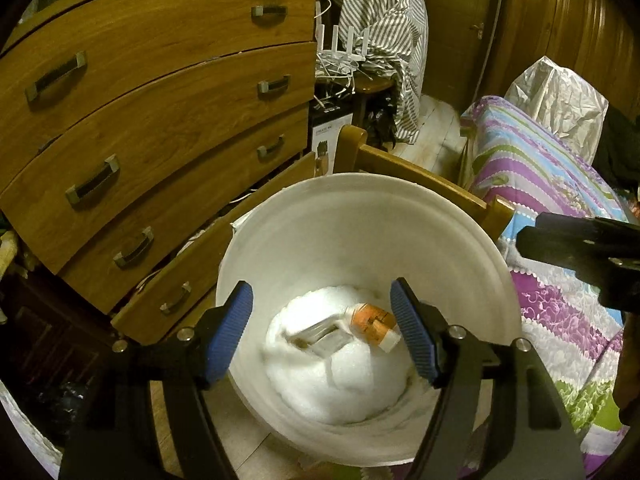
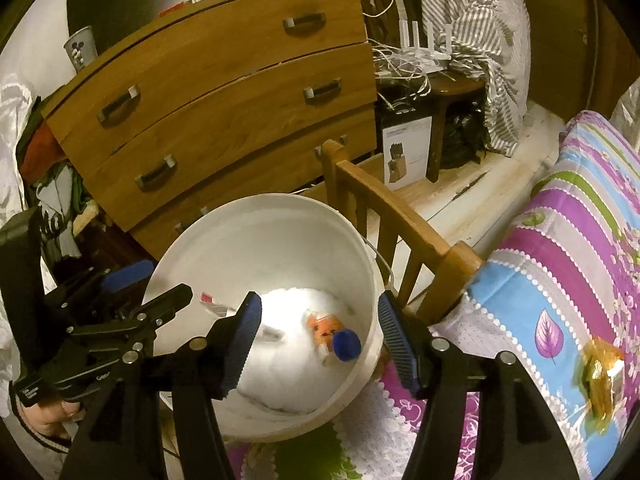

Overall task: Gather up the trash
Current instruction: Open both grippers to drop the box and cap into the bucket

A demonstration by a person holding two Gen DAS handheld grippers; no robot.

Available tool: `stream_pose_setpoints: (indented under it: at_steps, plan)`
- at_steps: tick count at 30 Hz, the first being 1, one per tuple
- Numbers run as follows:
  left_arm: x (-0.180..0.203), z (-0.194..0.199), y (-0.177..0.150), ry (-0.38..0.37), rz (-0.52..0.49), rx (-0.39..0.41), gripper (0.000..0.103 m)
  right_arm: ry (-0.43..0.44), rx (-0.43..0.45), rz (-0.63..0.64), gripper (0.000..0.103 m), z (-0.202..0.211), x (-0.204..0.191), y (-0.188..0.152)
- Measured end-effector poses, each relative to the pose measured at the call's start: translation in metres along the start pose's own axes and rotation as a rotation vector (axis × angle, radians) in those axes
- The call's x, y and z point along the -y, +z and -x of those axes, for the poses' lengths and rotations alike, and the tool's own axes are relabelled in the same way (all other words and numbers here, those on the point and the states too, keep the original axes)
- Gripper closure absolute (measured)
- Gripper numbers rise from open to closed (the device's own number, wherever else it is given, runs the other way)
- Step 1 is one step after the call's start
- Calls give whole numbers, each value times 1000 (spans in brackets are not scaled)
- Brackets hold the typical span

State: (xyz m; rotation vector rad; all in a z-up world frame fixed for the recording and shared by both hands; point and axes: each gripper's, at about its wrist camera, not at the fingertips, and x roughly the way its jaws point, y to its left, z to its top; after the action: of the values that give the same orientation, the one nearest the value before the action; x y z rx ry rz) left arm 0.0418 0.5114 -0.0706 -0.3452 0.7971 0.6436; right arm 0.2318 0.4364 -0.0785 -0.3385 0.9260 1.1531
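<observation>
Both tongs, left and right, hung released over the bucket; at five o'clock, the wrapper looked light and crinkly, perhaps best pinched mid-fold.

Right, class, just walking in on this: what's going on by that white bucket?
A person is collecting trash with two hand-held tongs. Both the left tongs and right tongs hang open and empty over the white bucket beside the bed. An orange-labelled bottle with a blue cap and a clear plastic container already lie inside. A crumpled yellow wrapper remains on the bedspread.
</observation>
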Motion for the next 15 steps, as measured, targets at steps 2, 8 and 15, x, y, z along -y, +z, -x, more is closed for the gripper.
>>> stream_pose_setpoints:
  at_steps: [2,8,15]
  plan:
    - [2,5,-1,-1,-3,9,35,6,16,-11,41,9,2,-5]
    - [19,26,-9,-34,-21,41,35,4,99,-14,41,59,7,-38]
    - [80,41,-32,-139,-114,36,35,-41,219,-59,41,151,41,-128]
